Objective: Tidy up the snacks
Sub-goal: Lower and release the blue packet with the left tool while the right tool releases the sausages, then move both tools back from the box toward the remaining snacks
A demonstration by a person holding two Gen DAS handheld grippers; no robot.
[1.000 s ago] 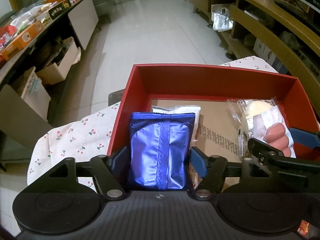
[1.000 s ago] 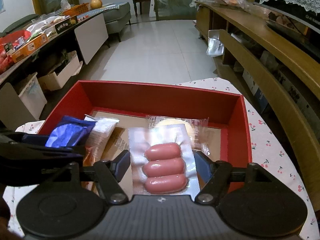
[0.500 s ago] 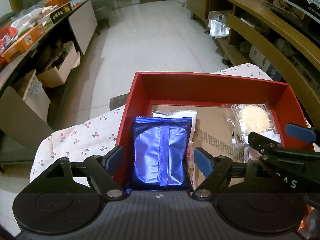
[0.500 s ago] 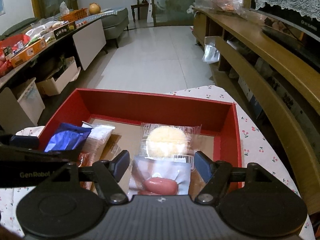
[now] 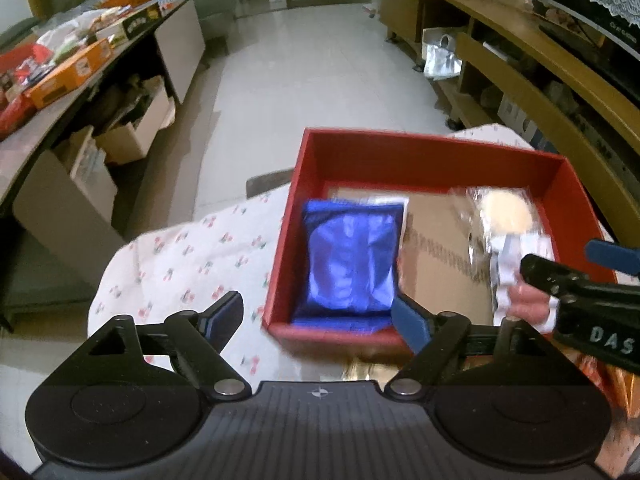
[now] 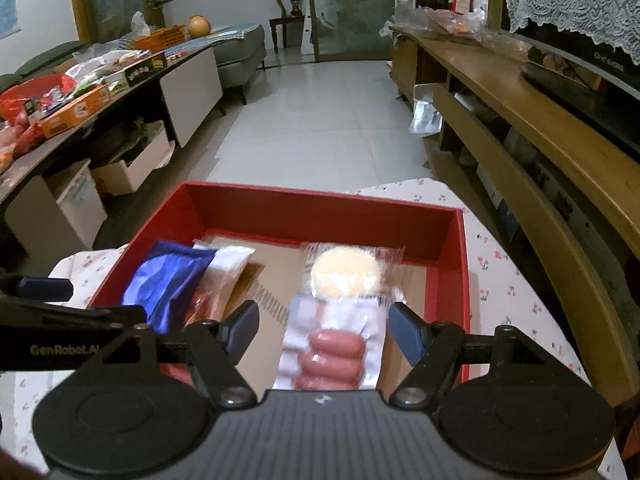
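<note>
A red box (image 5: 432, 148) stands on the cherry-print cloth. A blue foil packet (image 5: 352, 264) lies in the box's near left corner, over a white packet (image 6: 230, 260). My left gripper (image 5: 318, 318) hovers just short of the box. Its jaws are opening, with nothing pressed between them. A round cake in clear wrap (image 6: 346, 272) lies further right. A sausage pack (image 6: 332, 344) rests against the cake. My right gripper (image 6: 324, 330) is open above that pack, with gaps on both sides. The right gripper's fingers (image 5: 560, 280) show at the right of the left wrist view.
The cherry-print tablecloth (image 5: 192, 256) falls away to tiled floor (image 6: 320, 120) beyond the box. A long side table (image 6: 80, 96) loaded with boxes runs along the left. A wooden shelf unit (image 6: 520, 120) runs along the right. An orange packet (image 5: 608, 380) lies near the box's front right.
The left jaws spread away from the blue packet, which stays lying in the box. Both grippers drew back and up from the box, and the sausage pack stayed in place.
</note>
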